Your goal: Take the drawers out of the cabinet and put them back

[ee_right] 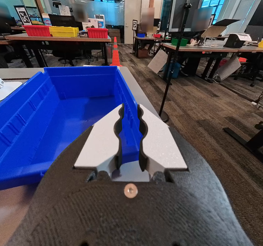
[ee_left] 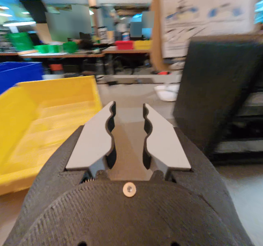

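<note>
The left wrist view is motion-blurred. My left gripper (ee_left: 129,103) is open and empty over the grey tabletop (ee_left: 128,96). A yellow drawer bin (ee_left: 49,111) lies on the table to its left, with a blue bin (ee_left: 18,74) behind that. The black cabinet (ee_left: 213,89) stands to its right, its open front slots only partly seen. In the right wrist view my right gripper (ee_right: 130,105) is narrowly open, above the right wall near the front corner of an empty blue drawer bin (ee_right: 71,111) that rests on the table (ee_right: 136,85). Nothing shows clamped between its pads.
A white object (ee_left: 166,94) lies on the table beyond the cabinet; another white object (ee_right: 8,88) sits left of the blue bin. The table's right edge drops to carpet, where a black pole stand (ee_right: 169,82) and an orange cone (ee_right: 116,54) stand. Desks with coloured bins lie beyond.
</note>
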The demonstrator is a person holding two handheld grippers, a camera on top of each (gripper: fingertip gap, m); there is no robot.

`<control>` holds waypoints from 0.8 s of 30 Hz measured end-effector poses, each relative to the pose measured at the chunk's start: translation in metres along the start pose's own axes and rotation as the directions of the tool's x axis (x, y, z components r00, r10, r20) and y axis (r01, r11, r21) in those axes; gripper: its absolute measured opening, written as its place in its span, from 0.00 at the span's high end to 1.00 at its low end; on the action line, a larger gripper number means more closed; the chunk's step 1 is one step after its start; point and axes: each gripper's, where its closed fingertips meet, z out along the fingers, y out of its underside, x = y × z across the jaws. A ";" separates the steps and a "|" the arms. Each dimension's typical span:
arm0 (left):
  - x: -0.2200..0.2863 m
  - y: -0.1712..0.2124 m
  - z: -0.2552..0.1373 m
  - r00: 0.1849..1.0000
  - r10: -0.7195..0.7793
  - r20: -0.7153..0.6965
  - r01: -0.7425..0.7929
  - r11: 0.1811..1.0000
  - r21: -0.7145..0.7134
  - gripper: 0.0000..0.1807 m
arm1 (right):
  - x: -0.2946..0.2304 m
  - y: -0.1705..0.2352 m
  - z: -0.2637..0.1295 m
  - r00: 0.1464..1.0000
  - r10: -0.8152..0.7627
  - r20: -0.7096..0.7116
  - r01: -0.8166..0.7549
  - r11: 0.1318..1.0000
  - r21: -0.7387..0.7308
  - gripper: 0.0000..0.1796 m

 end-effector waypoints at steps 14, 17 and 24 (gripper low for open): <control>-0.063 0.066 0.011 0.985 0.053 0.166 0.005 0.944 -0.330 1.00 | -0.009 -0.020 0.003 0.999 -0.031 -0.014 0.032 0.997 0.070 0.92; -0.071 0.066 0.001 0.979 0.063 0.192 0.005 0.942 -0.334 1.00 | -0.020 -0.032 0.010 0.999 0.017 0.035 -0.020 0.995 0.096 0.91; -0.079 0.067 -0.026 0.981 0.023 0.191 0.043 0.942 -0.333 1.00 | -0.068 -0.100 0.009 0.993 -0.029 0.112 0.000 0.968 0.253 0.92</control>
